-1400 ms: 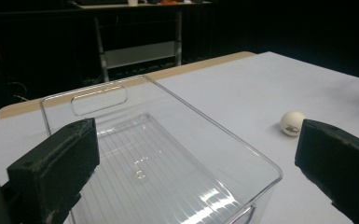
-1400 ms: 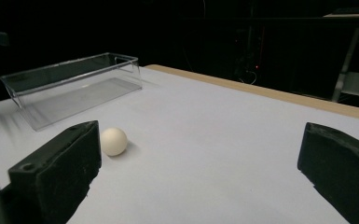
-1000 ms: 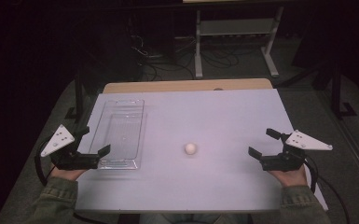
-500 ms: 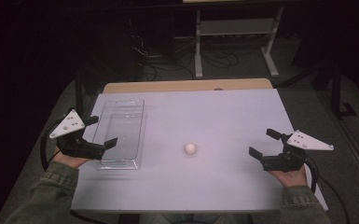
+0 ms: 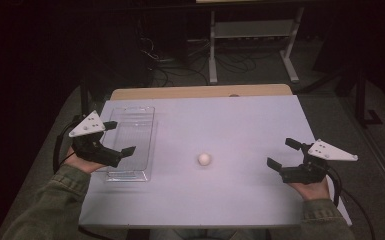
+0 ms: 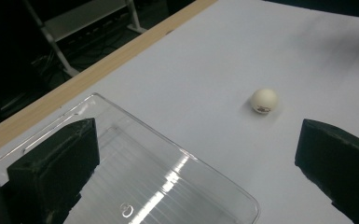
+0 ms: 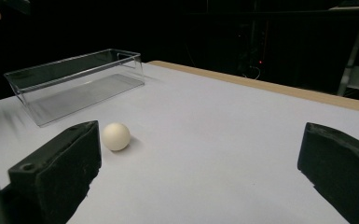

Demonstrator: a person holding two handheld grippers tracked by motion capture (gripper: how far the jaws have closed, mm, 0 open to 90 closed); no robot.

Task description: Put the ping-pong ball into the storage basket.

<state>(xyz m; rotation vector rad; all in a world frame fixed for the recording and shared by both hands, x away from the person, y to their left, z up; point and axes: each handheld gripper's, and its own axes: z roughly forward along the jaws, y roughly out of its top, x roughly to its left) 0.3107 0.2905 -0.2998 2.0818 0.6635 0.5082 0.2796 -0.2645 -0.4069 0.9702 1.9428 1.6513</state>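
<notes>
High view: white table (image 5: 240, 130) w/ a wooden strip along the far edge; a clear plastic tray (image 5: 130, 142) lies lengthwise on the left part, empty as far as can be seen, and a small white ball (image 5: 204, 159) sits on bare tabletop near the middle, well apart from the tray. Left gripper (image 5: 118, 138) is held over the tray's near-left part, jaws wide, nothing between them; grey three-cornered plate on top. Right gripper (image 5: 283, 153) is at the table's right edge, jaws also spread wide and empty, pointing toward the ball but well apart from it. Both forearms in olive sleeves come in from the bottom. Left gripper view: jaws far apart, looking down into the tray (image 6: 144, 177) from above; ball (image 6: 264, 100) on the table beyond the tray's rim, dark print on its near side. Right gripper view: jaws wide; ball (image 7: 116, 136) on the table just beside the left-hand jaw's tip in frame, tray (image 7: 74, 81) farther back, upright.
</notes>
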